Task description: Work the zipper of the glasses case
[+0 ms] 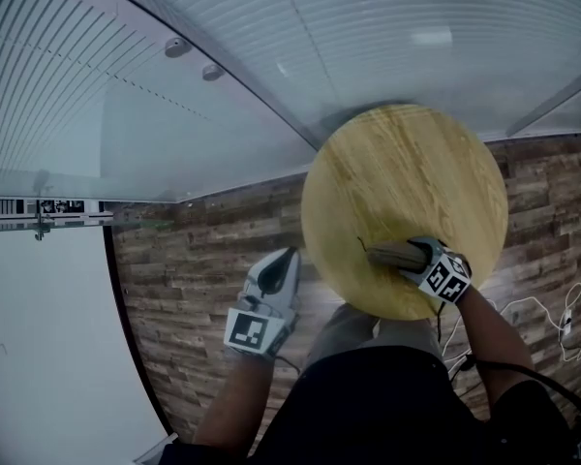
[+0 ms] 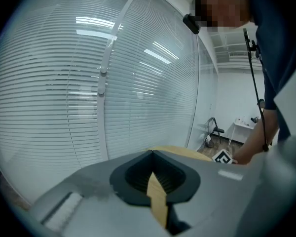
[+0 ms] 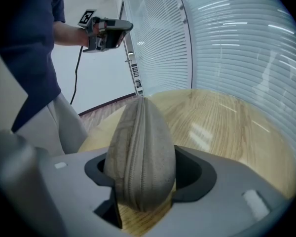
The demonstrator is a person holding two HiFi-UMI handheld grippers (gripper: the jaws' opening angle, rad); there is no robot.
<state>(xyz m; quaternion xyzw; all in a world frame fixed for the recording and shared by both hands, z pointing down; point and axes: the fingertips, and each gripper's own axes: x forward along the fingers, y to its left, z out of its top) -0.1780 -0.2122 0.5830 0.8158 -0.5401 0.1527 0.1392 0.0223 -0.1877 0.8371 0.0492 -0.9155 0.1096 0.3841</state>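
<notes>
A grey-beige fabric glasses case (image 1: 389,254) lies at the near edge of the round wooden table (image 1: 407,153). My right gripper (image 1: 403,258) is shut on it. In the right gripper view the case (image 3: 143,157) stands on its edge between the jaws, with its zipper seam running up the middle, and both pads press its sides. The zipper pull is not visible. My left gripper (image 1: 283,264) is off the table to the left, above the floor, shut and holding nothing. In its own view the left gripper (image 2: 155,177) shows its jaws closed together, and it points toward the blinds.
A glass wall with white blinds (image 1: 223,76) curves behind the table. The floor is wood plank (image 1: 203,250). White cables (image 1: 552,318) lie on the floor at the right. The person's legs (image 1: 368,332) are against the table's near edge.
</notes>
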